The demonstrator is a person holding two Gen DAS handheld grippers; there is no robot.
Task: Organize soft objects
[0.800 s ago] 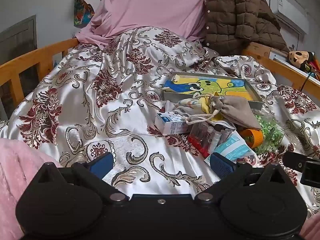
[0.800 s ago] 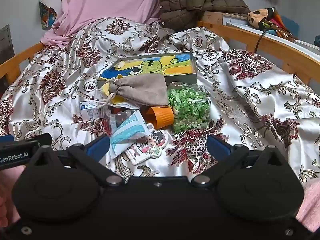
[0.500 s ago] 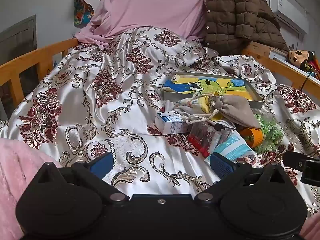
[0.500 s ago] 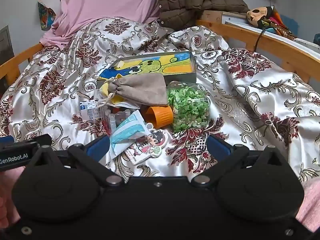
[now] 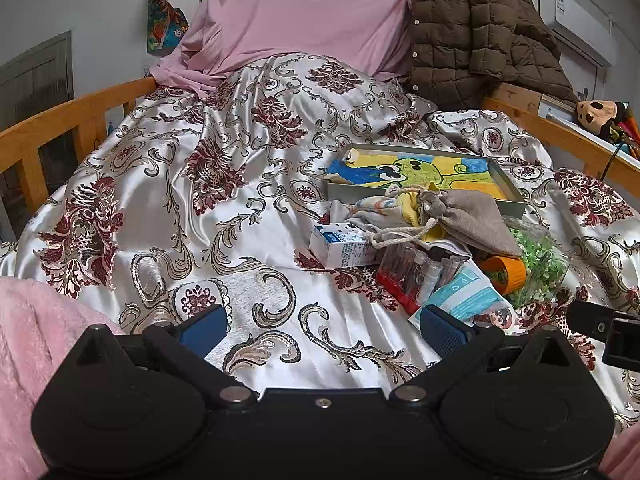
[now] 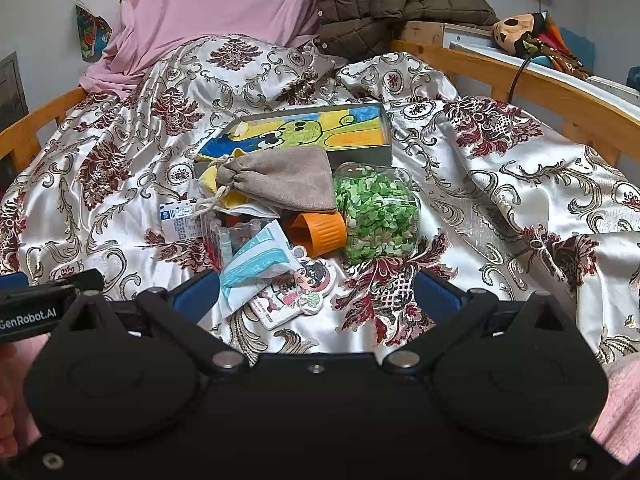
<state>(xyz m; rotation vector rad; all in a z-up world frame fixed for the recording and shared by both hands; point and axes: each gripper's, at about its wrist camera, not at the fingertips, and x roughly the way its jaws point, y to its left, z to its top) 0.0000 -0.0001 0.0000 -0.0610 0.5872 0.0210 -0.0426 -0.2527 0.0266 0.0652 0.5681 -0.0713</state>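
A pile of small things lies on the patterned satin bedspread (image 5: 248, 240). On top sits a grey drawstring pouch (image 6: 284, 178) (image 5: 468, 220), over a yellow cloth (image 6: 234, 200). Beside it are a light blue soft packet (image 6: 256, 260) (image 5: 468, 296), a cartoon figure card (image 6: 296, 292), a jar of green bits (image 6: 376, 216) with an orange lid (image 6: 320, 230), and a small white box (image 5: 340, 246). Behind them stands a grey tray (image 6: 386, 136) with a yellow and blue cartoon picture. My left gripper (image 5: 320, 328) is open over bare bedspread, left of the pile. My right gripper (image 6: 316, 294) is open, just short of the packet and card.
A pink sheet (image 5: 304, 12) and a brown quilted jacket (image 5: 472, 32) are heaped at the head of the bed. Wooden rails (image 5: 60, 124) (image 6: 520, 76) run along both sides. A plush toy (image 6: 520, 28) sits on the right ledge. Pink fleece sleeves (image 5: 28, 340) show at the edges.
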